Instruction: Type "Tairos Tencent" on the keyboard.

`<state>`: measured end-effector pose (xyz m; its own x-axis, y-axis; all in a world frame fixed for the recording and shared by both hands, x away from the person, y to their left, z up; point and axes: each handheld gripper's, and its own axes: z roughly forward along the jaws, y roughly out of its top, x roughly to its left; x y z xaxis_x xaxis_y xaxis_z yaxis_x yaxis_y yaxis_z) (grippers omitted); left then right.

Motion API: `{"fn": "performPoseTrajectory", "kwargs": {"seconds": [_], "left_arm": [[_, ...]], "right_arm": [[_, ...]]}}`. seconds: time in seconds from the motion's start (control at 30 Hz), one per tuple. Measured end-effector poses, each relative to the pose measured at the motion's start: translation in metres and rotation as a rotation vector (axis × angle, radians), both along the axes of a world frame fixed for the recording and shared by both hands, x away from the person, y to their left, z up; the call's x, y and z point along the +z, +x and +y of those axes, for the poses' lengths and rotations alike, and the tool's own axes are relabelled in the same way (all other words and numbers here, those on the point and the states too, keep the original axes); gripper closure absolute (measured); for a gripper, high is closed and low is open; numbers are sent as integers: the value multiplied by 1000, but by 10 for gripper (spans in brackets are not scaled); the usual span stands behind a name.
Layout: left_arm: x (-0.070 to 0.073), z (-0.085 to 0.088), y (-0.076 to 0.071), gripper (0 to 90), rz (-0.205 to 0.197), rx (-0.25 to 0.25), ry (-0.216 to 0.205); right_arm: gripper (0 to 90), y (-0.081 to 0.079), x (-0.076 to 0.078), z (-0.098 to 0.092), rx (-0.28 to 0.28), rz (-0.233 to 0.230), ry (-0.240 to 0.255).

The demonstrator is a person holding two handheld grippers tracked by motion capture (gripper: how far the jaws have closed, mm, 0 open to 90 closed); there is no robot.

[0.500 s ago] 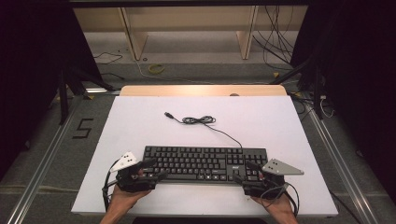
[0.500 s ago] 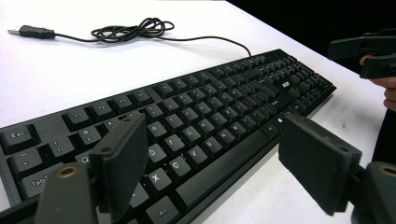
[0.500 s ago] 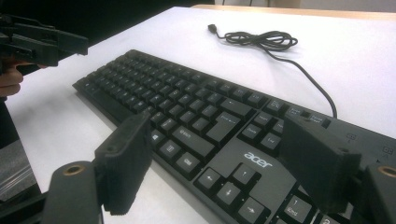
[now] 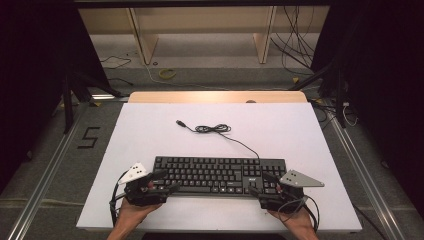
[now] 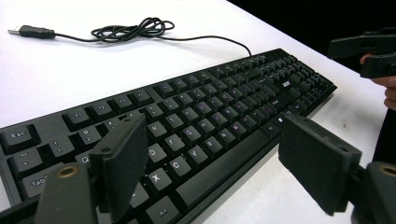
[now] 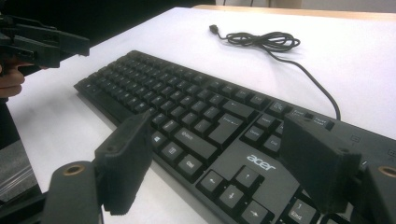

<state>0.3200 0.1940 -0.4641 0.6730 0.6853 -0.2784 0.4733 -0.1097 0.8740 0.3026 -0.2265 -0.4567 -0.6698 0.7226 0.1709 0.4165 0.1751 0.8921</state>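
A black keyboard lies near the front of the white table. Its thin cable runs back to a small coil and a USB plug. My left gripper hovers at the keyboard's front left corner, jaws open. In the left gripper view one jaw stands over the letter keys and the other beyond the front edge. My right gripper is at the front right corner, also open. In the right gripper view its jaws frame the arrow keys and the logo. Neither gripper presses on anything.
A wooden strip borders the table's far edge. Beyond it are shelf legs, loose cables and a yellow ring on the floor. A "5" mark lies on the floor at the left. Dark stands flank both sides.
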Motion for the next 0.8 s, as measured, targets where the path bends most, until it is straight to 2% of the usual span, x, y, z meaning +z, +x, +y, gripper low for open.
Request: {"fn": "performPoseTrajectory", "kwargs": {"seconds": [0.37, 0.8], "left_arm": [[0, 1, 1, 237, 4, 10, -3], [0, 6, 3, 249, 24, 41, 5]], "right_arm": [[265, 3, 1, 10, 17, 4, -5], [265, 20, 6, 42, 82, 13, -13]]}}
